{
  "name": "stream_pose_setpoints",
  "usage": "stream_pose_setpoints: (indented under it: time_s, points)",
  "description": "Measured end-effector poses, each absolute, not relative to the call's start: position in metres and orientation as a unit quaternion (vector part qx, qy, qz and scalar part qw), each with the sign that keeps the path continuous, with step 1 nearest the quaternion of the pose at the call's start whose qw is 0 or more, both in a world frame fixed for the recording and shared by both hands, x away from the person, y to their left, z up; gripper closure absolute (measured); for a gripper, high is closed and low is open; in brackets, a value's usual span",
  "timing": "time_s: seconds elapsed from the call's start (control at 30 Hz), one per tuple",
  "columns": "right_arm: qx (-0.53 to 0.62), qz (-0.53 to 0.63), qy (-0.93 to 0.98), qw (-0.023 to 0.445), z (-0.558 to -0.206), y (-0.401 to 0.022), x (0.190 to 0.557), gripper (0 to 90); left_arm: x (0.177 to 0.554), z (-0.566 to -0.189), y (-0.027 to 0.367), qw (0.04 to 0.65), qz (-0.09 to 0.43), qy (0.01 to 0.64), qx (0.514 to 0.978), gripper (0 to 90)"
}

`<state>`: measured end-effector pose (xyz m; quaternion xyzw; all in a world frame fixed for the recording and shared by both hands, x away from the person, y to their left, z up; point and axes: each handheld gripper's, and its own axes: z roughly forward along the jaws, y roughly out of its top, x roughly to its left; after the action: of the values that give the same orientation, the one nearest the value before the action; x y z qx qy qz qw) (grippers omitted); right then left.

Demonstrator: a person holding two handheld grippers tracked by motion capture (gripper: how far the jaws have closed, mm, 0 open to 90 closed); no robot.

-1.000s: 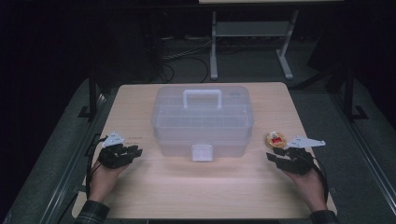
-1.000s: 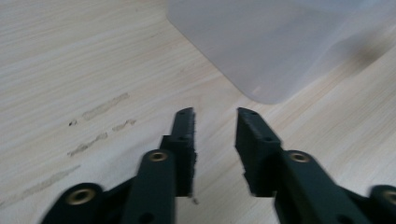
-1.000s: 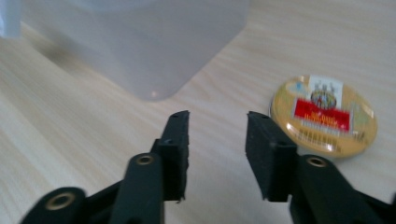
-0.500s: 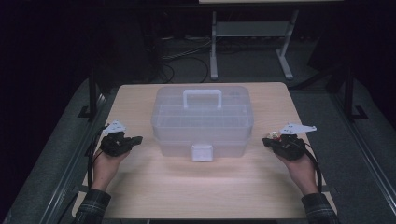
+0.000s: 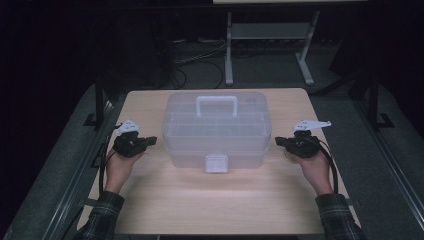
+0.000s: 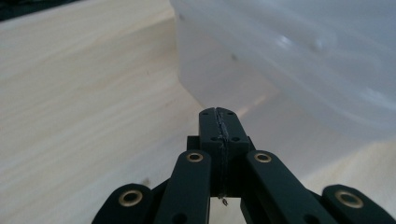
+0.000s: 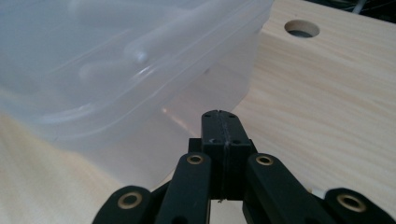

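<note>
1. Translucent plastic box [image 5: 215,132] is set at the middle of the table [image 5: 210,205], latch toward the person.
2. Left gripper [image 5: 150,140] is held just beside the box's left end, jaws pressed together on nothing.
3. Right gripper [image 5: 279,141] is held just beside the box's right end, likewise closed and empty.

A storage box [image 5: 215,131] sits on the table [image 5: 165,200]. It lies between the left gripper [image 5: 151,141] and right gripper [image 5: 279,141], just ahead of each.

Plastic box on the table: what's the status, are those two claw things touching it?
Left gripper shut, empty, off the box's left end. Right gripper shut, empty, off its right end. Clear plastic box lid down, front latch closed. Nothing between.
</note>
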<state>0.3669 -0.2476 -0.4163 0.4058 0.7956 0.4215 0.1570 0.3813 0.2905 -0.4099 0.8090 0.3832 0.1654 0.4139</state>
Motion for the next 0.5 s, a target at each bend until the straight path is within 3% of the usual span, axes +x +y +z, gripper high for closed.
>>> stream_pose_setpoints:
  time_s: [0.5]
  points:
    - [0.405,0.428,0.793,0.154,-0.417,-0.23,0.396,89.8,0.41,-0.413,0.269,0.421,0.166,0.379,0.807,89.9]
